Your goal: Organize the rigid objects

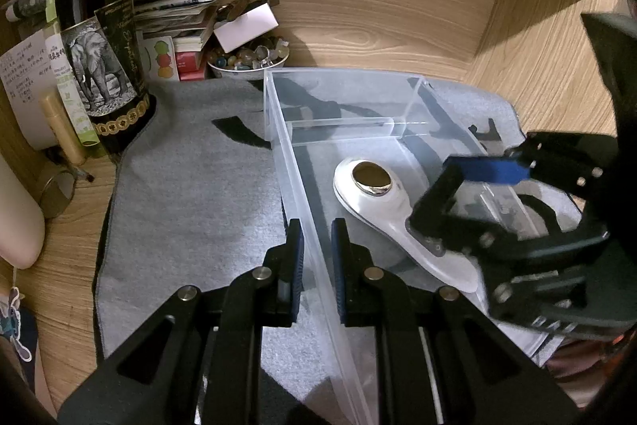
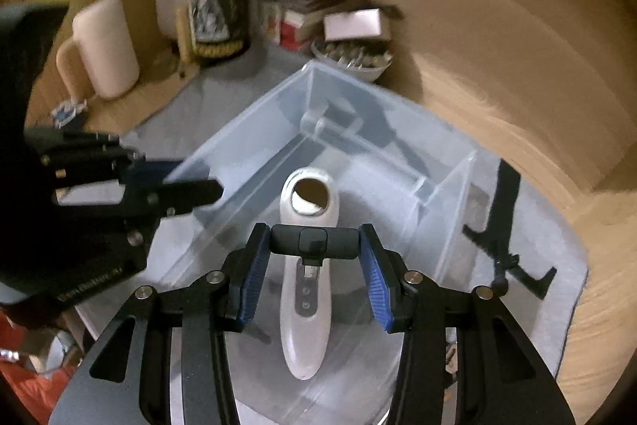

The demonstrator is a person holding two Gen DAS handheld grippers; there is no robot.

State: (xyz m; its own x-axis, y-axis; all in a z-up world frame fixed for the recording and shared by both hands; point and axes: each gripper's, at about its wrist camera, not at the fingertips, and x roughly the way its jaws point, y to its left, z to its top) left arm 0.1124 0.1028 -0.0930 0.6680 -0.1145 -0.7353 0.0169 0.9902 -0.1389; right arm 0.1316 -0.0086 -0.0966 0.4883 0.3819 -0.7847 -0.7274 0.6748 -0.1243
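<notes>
A clear plastic box [image 1: 278, 130] with inner dividers stands on a grey cloth [image 1: 191, 186]. A white handheld device with a round metal head [image 1: 372, 178] lies inside it; it also shows in the right wrist view [image 2: 306, 313]. My left gripper [image 1: 317, 249] is nearly closed around the box's left wall, one finger on each side. My right gripper [image 2: 314, 245] is shut on a small black gadget [image 2: 313, 241] and holds it above the white device over the box. The right gripper also shows in the left wrist view [image 1: 477, 186].
A dark wine bottle [image 1: 99, 38] stands at the back left beside papers, books and a bowl of stones [image 1: 249, 60]. A cream mug [image 2: 105, 46] stands left. A black tool [image 2: 505, 226] lies on the cloth right of the box. Wooden walls enclose the desk.
</notes>
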